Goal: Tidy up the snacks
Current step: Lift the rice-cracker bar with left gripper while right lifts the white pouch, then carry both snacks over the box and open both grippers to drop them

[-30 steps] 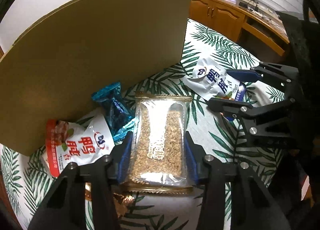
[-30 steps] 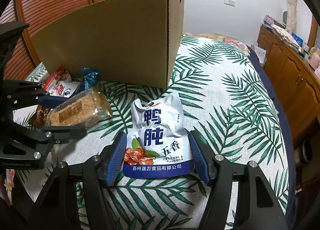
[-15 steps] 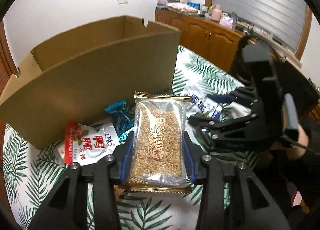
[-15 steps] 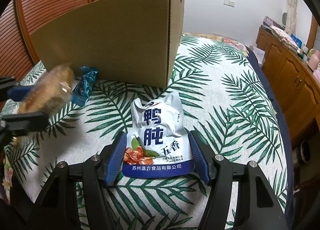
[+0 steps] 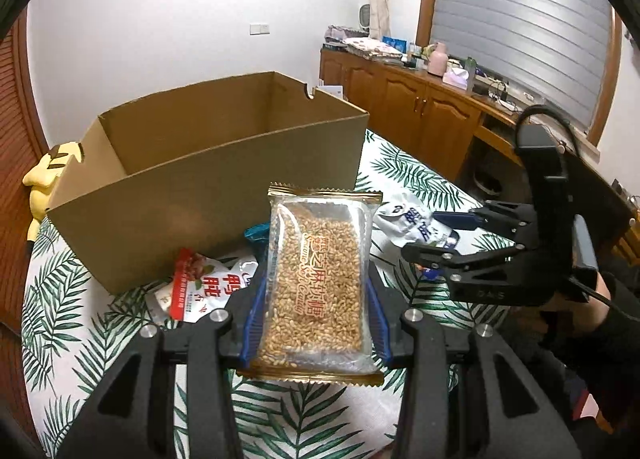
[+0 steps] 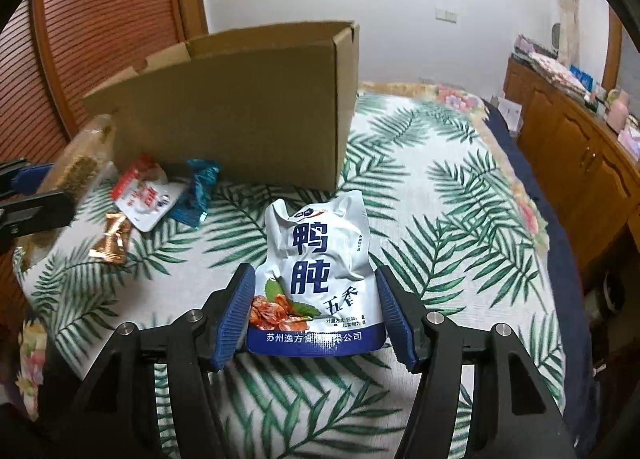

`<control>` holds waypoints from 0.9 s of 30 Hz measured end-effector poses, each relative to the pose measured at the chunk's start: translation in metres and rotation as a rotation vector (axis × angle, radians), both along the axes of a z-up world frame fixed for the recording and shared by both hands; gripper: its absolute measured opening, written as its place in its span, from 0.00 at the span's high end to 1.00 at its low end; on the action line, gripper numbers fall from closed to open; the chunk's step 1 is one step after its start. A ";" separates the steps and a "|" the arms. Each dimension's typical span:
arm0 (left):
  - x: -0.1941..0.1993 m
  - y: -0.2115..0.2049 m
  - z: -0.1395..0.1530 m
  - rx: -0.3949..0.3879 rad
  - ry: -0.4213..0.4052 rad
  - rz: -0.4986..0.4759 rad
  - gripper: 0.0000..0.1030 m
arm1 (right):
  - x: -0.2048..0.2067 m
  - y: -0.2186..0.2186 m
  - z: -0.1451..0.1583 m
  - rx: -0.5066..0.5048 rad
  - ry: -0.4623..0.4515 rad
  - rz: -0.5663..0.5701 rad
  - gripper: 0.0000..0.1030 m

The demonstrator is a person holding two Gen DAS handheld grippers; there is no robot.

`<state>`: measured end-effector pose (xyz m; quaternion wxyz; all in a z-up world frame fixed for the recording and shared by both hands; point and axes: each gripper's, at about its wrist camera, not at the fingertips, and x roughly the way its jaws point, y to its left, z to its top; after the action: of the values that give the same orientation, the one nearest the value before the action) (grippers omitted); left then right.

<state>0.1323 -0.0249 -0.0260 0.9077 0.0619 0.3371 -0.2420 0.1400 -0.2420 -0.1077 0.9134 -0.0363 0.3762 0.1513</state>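
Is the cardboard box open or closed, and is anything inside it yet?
Open: the cardboard box has no lid over its top. The inner walls in view are bare; its floor is hidden, so cannot tell.

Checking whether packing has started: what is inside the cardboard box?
The cardboard box shows only bare inner walls in the left wrist view; its front wall hides the floor, so anything lying flat there cannot be seen.

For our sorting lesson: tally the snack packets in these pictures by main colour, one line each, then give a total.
Clear, grain bar: 1
White and blue pouch: 1
White and red pouch: 1
Teal wrapper: 1
Copper wrapper: 1
Total: 5
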 end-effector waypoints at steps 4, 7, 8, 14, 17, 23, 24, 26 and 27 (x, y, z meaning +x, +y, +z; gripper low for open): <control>-0.002 0.008 0.005 -0.016 -0.017 0.013 0.59 | -0.011 0.004 0.017 0.004 -0.032 0.007 0.39; -0.001 0.012 0.010 -0.021 -0.030 0.015 0.59 | -0.017 0.011 0.029 0.015 -0.058 0.016 0.39; -0.001 0.014 0.011 -0.023 -0.035 0.018 0.58 | -0.019 0.013 0.034 0.017 -0.068 0.022 0.39; 0.001 0.025 0.019 -0.041 -0.057 0.035 0.58 | -0.032 0.026 0.057 0.024 -0.116 0.047 0.39; 0.007 0.029 0.026 -0.053 -0.073 0.039 0.58 | -0.032 0.031 0.068 0.030 -0.135 0.059 0.39; 0.025 0.040 0.043 -0.070 -0.111 0.058 0.58 | -0.028 0.041 0.091 0.037 -0.181 0.080 0.39; 0.031 0.042 0.047 -0.069 -0.119 0.061 0.58 | -0.026 0.042 0.093 0.038 -0.187 0.083 0.39; 0.037 0.043 0.052 -0.065 -0.132 0.063 0.58 | -0.022 0.046 0.101 0.038 -0.200 0.091 0.39; 0.042 0.044 0.056 -0.066 -0.140 0.063 0.58 | -0.020 0.047 0.103 0.036 -0.204 0.094 0.39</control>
<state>0.1741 0.0194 0.0299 0.9378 0.0381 0.2665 -0.2191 0.1197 -0.1945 -0.0045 0.9394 -0.0525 0.2763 0.1962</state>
